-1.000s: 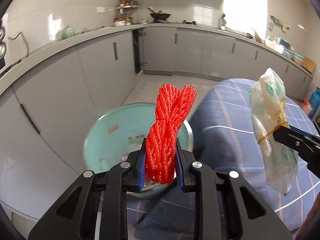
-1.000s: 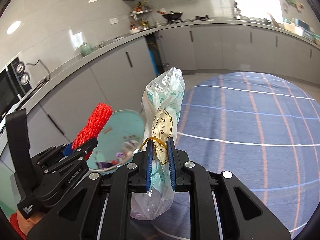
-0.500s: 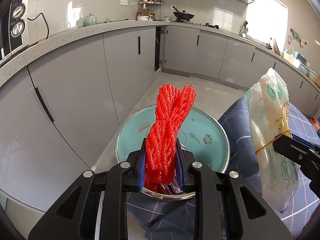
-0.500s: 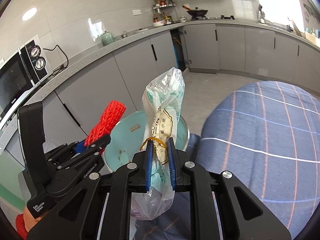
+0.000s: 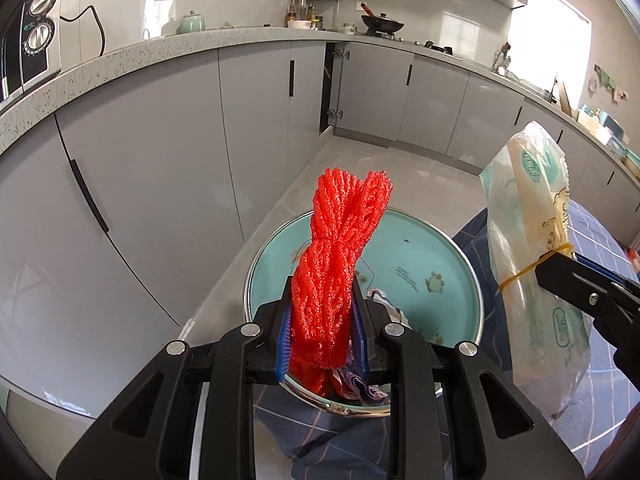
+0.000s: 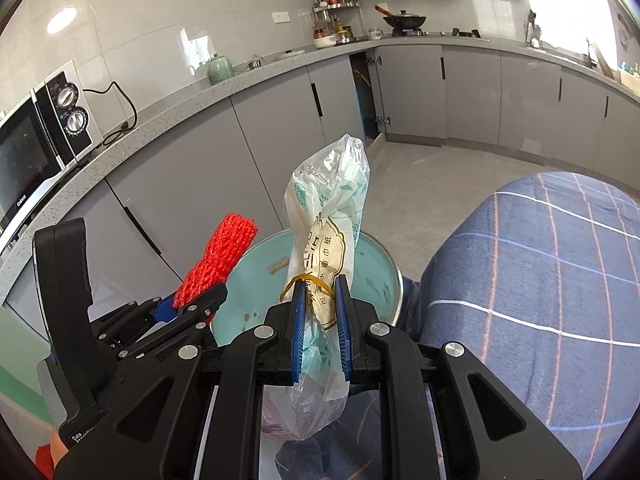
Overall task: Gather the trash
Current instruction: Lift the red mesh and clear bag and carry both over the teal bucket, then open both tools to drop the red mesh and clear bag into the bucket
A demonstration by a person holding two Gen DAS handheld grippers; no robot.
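Both pieces picked up, none dropped: left gripper (image 5: 320,336) jaws clamped on red mesh netting (image 5: 340,256), right gripper (image 6: 320,336) jaws on plastic wrapper (image 6: 324,248), teal bin (image 5: 420,276) just beyond.

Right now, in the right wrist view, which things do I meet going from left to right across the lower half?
Left gripper holding the red mesh bundle → teal bin → plastic bag in the right gripper → blue checked cloth.
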